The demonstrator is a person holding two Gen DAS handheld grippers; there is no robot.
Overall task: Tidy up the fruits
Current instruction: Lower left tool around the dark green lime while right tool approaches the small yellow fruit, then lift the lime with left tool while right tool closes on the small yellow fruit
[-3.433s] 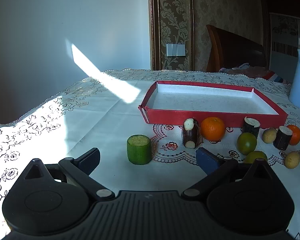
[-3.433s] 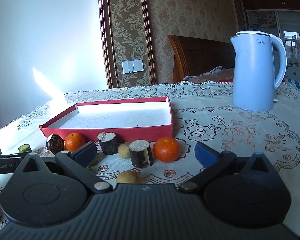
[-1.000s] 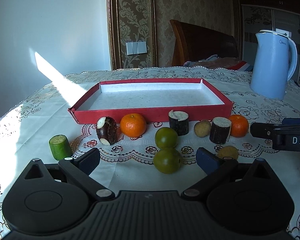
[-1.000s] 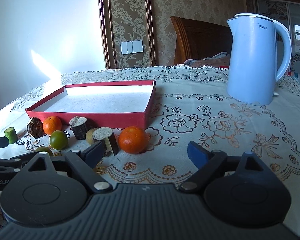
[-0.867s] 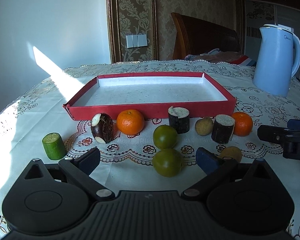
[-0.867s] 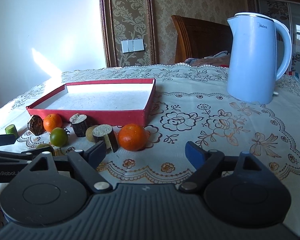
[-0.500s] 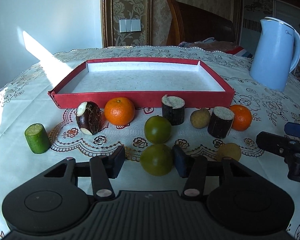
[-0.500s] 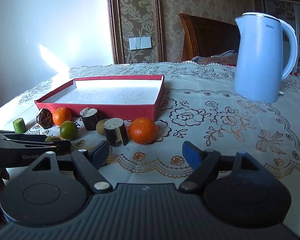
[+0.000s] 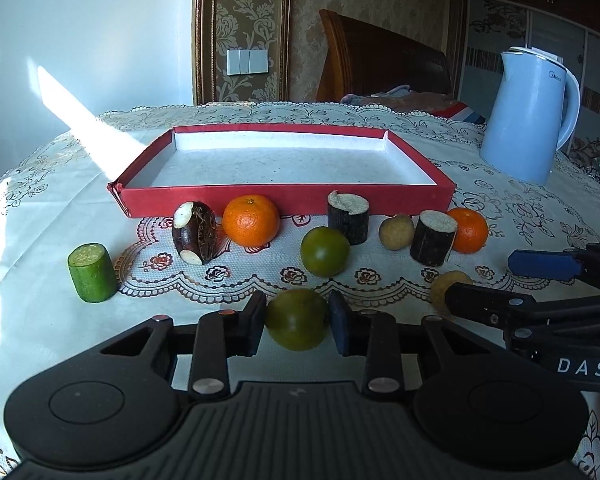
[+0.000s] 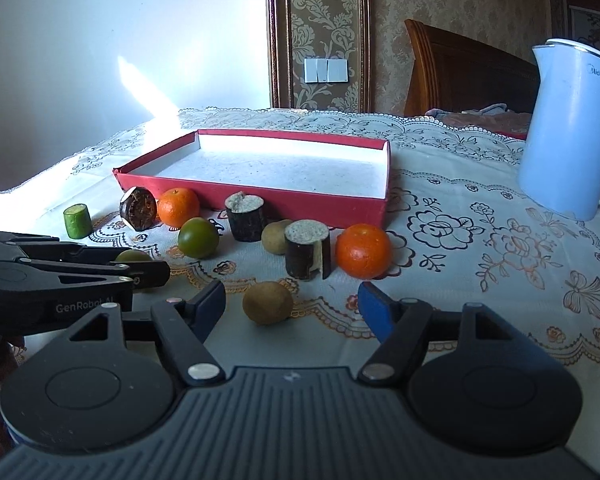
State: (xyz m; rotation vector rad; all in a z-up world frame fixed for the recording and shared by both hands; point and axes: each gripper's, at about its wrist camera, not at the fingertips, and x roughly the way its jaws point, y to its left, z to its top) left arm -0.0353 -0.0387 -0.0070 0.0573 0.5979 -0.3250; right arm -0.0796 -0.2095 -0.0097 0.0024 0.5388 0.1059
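1. The table [image 9: 32, 332], covered by a lace cloth, carries everything; the blue kettle [image 9: 530, 116] is set toward its far right side, apart from the fruit.
2. The red tray [image 9: 284, 196] lies toward the table's far edge and is seen empty, so no fruit has been placed yet; the sorting is judged barely begun.
3. Along the tray's near wall, on the cloth, a row is left: a dark cut piece [image 9: 194, 232], an orange [image 9: 251, 220], a dark stub [image 9: 348, 216], a pale round fruit [image 9: 397, 231], a second dark stub [image 9: 434, 236] and a second orange [image 9: 469, 229].
4. A green cylinder [image 9: 93, 272] stands toward the table's left edge, a green fruit [image 9: 325, 252] lies nearer the front.
5. The left gripper [image 9: 298, 322] is closing its jaws, both pads pressed on a second green fruit [image 9: 298, 324] on the cloth near the front edge.
6. The right gripper [image 10: 290, 300] is closing too, its pads clear of the brown fruit [image 10: 267, 303] between them.
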